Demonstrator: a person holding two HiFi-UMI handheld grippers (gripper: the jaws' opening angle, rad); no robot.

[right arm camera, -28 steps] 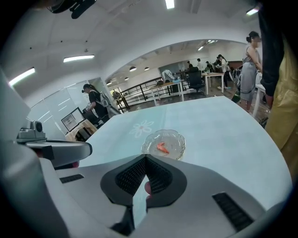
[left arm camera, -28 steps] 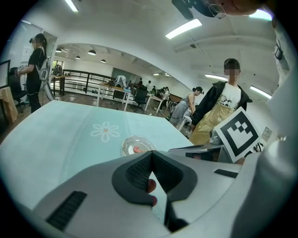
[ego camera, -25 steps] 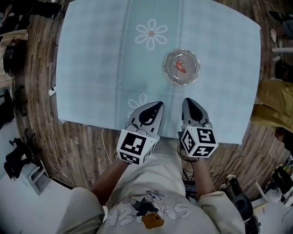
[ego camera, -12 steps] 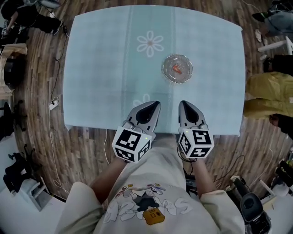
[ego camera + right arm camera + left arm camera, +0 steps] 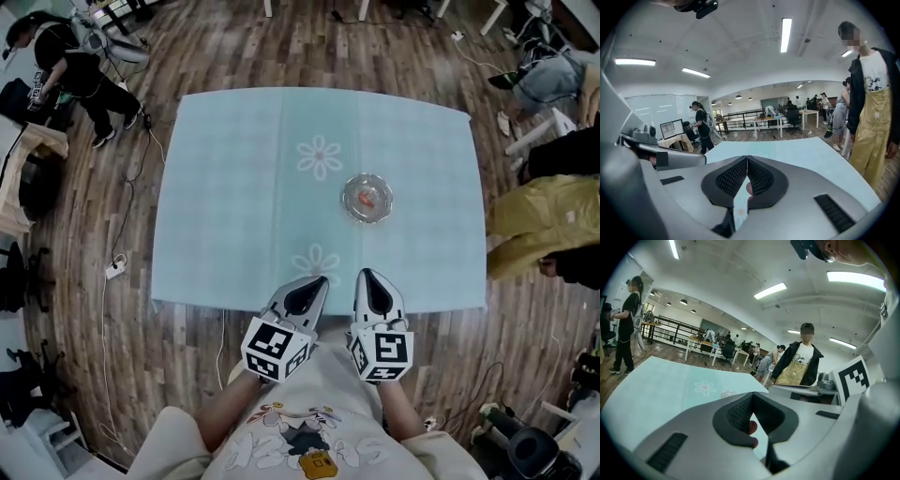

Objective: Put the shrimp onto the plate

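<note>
Looking down on a pale blue daisy-print tablecloth over plank wood floor, bystanders at the edges, with the shrimp in the glass plate right of centre, well above left gripper and right gripper, both pressed together, empty, side by side at lower centre, pointing up-frame.

No writing is legible: the shirt print at bottom centre is too small, and both marker cubes bear only black-and-white square patterns.
</note>
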